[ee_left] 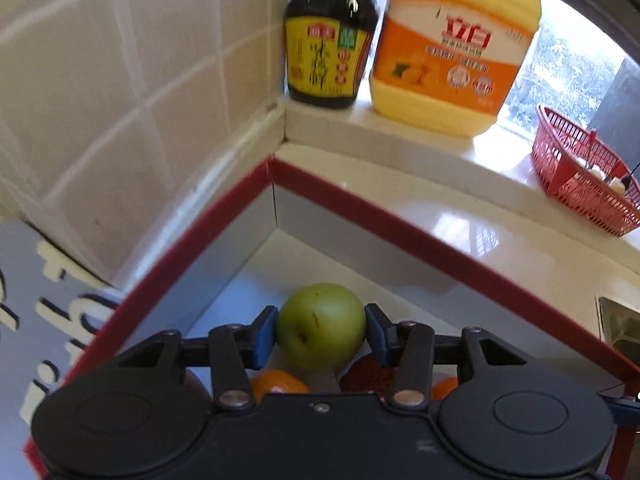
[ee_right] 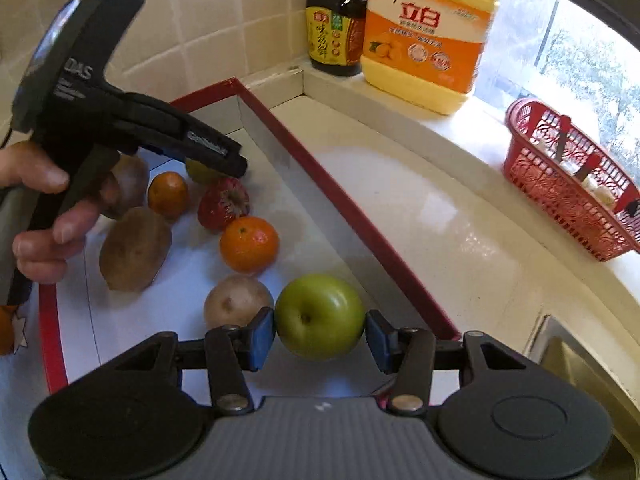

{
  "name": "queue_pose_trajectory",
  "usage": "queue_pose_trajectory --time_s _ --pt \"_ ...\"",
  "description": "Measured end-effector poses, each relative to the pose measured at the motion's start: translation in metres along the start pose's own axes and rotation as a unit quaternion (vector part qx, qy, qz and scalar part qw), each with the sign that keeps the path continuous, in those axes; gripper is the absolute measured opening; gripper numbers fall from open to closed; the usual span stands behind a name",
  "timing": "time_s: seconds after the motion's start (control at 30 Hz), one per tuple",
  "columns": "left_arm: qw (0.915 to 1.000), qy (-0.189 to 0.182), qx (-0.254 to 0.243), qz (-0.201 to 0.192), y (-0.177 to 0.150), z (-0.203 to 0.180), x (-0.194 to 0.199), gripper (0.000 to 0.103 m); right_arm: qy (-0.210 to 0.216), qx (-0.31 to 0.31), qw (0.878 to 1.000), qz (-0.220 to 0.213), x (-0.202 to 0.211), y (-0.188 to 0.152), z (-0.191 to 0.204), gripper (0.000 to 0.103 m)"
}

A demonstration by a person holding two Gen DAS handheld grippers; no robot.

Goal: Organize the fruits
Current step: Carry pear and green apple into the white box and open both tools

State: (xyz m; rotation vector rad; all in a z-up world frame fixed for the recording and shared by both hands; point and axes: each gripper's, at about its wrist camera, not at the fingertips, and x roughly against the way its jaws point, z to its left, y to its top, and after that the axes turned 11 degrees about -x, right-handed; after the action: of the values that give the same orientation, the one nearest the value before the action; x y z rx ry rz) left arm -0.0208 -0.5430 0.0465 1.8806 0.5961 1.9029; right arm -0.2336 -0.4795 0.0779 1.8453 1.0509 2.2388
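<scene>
My left gripper (ee_left: 321,330) holds one green apple (ee_left: 321,326) between its fingers, above the red-rimmed box (ee_left: 400,228). My right gripper (ee_right: 320,334) holds a second green apple (ee_right: 319,316) inside the box, beside an orange (ee_right: 249,244).

In the left wrist view the gripper body hides most of two oranges (ee_left: 276,386) and a strawberry (ee_left: 368,374) in the box (ee_left: 400,224). Both bottles' tops are cut off by the top edge. The basket's (ee_right: 568,176) contents are too small to tell.
</scene>
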Motion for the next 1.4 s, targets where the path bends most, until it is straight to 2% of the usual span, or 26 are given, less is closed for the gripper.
queue_pose_trajectory --time_s 0.33,0.4,0.43,0.47,0.53,0.7,0.87,0.97,1.07,1.2,1.3,1.4 --pt "1.0 -0.002 -0.008 0.002 0.002 -0.003 -0.003 0.056 0.002 -0.003 1.0 0.002 -0.002 0.004 0.002 0.051" --pt "1.0 -0.007 -0.003 0.002 0.002 -0.002 -0.003 0.063 0.002 -0.007 1.0 0.002 -0.002 0.003 0.001 0.051" --pt "0.9999 -0.011 0.001 0.0 0.002 -0.001 -0.001 0.074 0.002 -0.009 1.0 0.002 -0.003 0.004 0.001 0.052" --pt "0.9999 -0.013 0.005 -0.004 0.002 0.0 0.002 0.078 0.003 -0.011 1.0 0.003 -0.003 0.004 0.0 0.052" --pt "0.9999 -0.012 0.001 -0.009 0.002 -0.001 0.011 0.078 0.008 -0.011 1.0 0.0 0.001 0.005 -0.001 0.052" --pt "0.9982 0.01 -0.038 -0.045 -0.002 -0.004 0.067 0.078 0.027 -0.011 0.999 -0.04 0.031 0.008 -0.009 0.052" --pt "0.9936 0.027 -0.013 -0.109 -0.026 0.025 0.158 0.078 0.041 -0.002 0.994 -0.103 0.078 0.018 -0.01 0.052" --pt "0.989 0.051 0.013 -0.138 -0.052 0.052 0.221 0.078 0.05 0.021 0.988 -0.144 0.109 0.025 0.001 0.052" --pt "0.9818 0.102 0.05 -0.152 -0.083 0.083 0.285 0.078 0.074 0.049 0.98 -0.179 0.138 0.031 0.023 0.052" --pt "0.9658 0.175 0.086 -0.17 -0.135 0.112 0.357 0.078 0.126 0.091 0.966 -0.205 0.161 0.032 0.067 0.052" --pt "0.9528 0.23 0.105 -0.167 -0.177 0.121 0.388 0.078 0.164 0.126 0.957 -0.204 0.163 0.029 0.105 0.052" --pt "0.9432 0.263 0.129 -0.157 -0.212 0.127 0.394 0.079 0.203 0.156 0.95 -0.179 0.152 0.025 0.147 0.052"
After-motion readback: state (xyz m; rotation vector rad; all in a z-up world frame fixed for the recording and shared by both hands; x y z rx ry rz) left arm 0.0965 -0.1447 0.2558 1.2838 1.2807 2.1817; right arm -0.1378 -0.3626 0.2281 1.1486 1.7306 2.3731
